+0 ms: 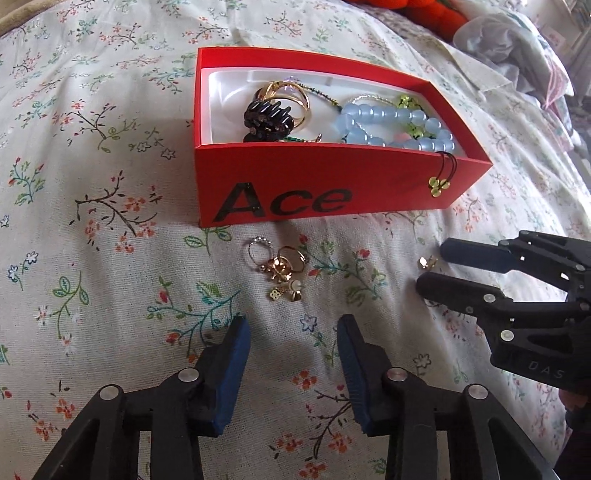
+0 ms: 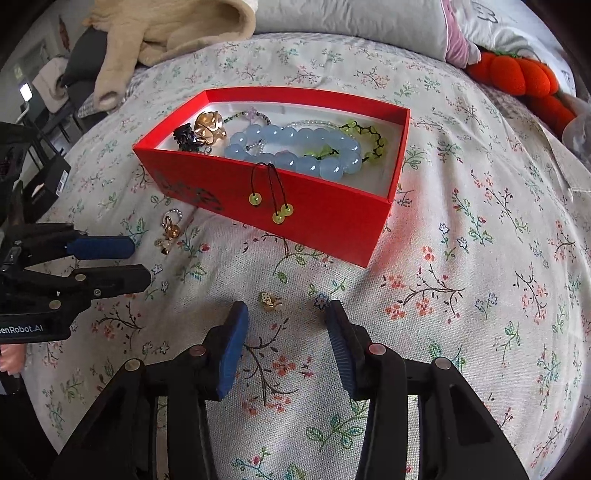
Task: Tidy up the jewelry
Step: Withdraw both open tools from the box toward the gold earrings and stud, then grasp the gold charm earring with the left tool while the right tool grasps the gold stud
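Note:
A red box (image 1: 325, 184) marked "Ace" lies on the floral bedspread (image 1: 110, 184). It holds a blue bead bracelet (image 1: 399, 122), a green bead bracelet (image 2: 364, 138), a black hair claw (image 1: 267, 118) and gold rings (image 1: 291, 94). A small pile of rings and gold earrings (image 1: 280, 267) lies just in front of the box. My left gripper (image 1: 293, 325) is open and empty, just short of that pile. A single gold earring (image 2: 270, 300) lies between the tips of my open right gripper (image 2: 286, 308), which also shows in the left wrist view (image 1: 430, 267).
The red box also shows in the right wrist view (image 2: 295, 206), with green bead cords (image 2: 275, 203) hanging over its front wall. A beige garment (image 2: 166, 33), a grey pillow (image 2: 351, 22) and an orange plush (image 2: 517, 77) lie at the far edge of the bed.

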`<state>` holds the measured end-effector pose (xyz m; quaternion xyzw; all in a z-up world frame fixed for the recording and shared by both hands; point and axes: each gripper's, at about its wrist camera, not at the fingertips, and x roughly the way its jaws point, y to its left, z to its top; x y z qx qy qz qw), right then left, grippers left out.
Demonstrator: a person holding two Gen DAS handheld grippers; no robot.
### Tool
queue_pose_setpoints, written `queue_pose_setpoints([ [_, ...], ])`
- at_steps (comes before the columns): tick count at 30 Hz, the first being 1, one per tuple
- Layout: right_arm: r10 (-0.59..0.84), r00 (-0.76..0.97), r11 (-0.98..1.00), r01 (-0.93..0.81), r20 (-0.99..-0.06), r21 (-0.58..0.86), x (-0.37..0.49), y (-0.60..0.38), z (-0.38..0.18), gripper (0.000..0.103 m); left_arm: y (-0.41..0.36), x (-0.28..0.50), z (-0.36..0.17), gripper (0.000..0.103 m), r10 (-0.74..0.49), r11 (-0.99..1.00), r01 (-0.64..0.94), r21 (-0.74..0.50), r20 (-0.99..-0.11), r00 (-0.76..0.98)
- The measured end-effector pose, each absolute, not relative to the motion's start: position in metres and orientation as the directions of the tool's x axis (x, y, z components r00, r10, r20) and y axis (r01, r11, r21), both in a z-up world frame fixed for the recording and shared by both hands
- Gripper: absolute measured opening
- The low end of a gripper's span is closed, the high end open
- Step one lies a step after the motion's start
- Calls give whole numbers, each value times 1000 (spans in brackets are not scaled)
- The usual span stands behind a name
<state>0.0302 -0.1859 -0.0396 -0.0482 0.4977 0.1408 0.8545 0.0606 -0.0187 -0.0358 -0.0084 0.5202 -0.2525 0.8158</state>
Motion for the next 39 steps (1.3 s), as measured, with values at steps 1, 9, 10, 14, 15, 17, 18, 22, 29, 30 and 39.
queue_pose_setpoints([
  [1, 199, 463, 953, -296, -864, 61, 30, -185, -40, 36, -19, 61, -37, 38, -420, 872, 405, -275, -846, 329],
  [9, 231, 448, 945, -315, -864, 89, 31, -185, -40, 19, -28, 68, -39, 35, -417, 874, 398, -278, -849, 324],
  [10, 233, 447, 945, -314, -864, 93, 31, -186, -40, 17, -27, 68, -40, 35, -416, 875, 398, -276, -850, 325],
  [14, 242, 442, 945, -308, -864, 107, 32, -188, -39, 13, -31, 71, -41, 35, -404, 878, 403, -260, -853, 330],
  [15, 243, 441, 946, -306, -864, 110, 32, -189, -39, 12, -32, 72, -41, 35, -402, 878, 403, -257, -854, 331],
  [17, 245, 440, 945, -306, -864, 112, 32, -189, -39, 12, -34, 74, -41, 35, -398, 880, 402, -253, -854, 334],
  [18, 244, 440, 945, -307, -864, 111, 32, -189, -39, 12, -35, 74, -41, 34, -395, 881, 402, -249, -855, 337],
  [22, 244, 440, 945, -307, -864, 111, 31, -189, -39, 12, -42, 76, -42, 31, -373, 887, 407, -219, -859, 350],
  [29, 247, 438, 946, -302, -864, 117, 30, -191, -38, 11, -45, 77, -42, 16, -328, 897, 412, -163, -869, 371],
  [30, 247, 438, 946, -301, -864, 117, 30, -191, -38, 11, -45, 77, -42, 14, -324, 897, 413, -157, -869, 374],
  [39, 249, 438, 947, -297, -864, 122, 31, -193, -36, 11, -42, 74, -40, 4, -321, 897, 415, -150, -868, 378],
])
